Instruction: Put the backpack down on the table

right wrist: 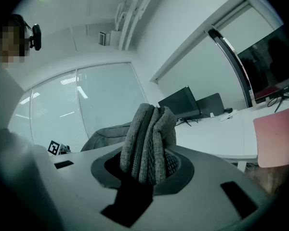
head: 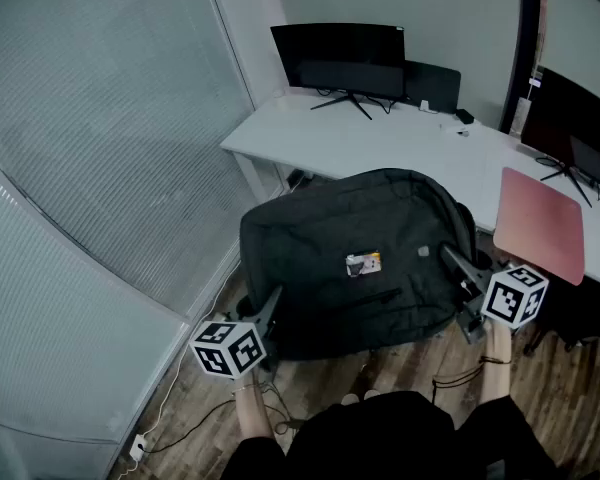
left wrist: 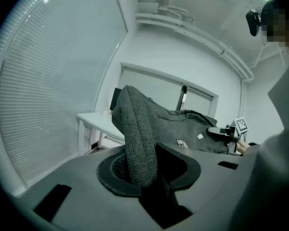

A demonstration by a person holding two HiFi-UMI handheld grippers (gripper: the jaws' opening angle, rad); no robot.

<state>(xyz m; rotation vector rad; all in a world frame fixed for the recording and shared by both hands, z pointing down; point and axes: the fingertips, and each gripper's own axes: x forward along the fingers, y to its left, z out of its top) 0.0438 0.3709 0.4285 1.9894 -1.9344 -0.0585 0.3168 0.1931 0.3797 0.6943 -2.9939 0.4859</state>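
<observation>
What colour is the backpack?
Dark grey. The backpack shows best in the head view.

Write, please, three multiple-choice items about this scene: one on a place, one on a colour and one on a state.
1. Where does the pink mat lie?
A. on the floor
B. on the white table
C. on a chair

2. What colour is the backpack?
A. dark grey
B. red
C. yellow

3. In what state is the left gripper?
A. open and empty
B. shut on the backpack's fabric
C. shut on a cable

Answers:
1 B: the head view shows the mat flat on the tabletop, to the right of the backpack.
2 A: its fabric looks dark grey in all three views.
3 B: the left gripper view shows a fold of grey fabric pressed between its fingers.
</observation>
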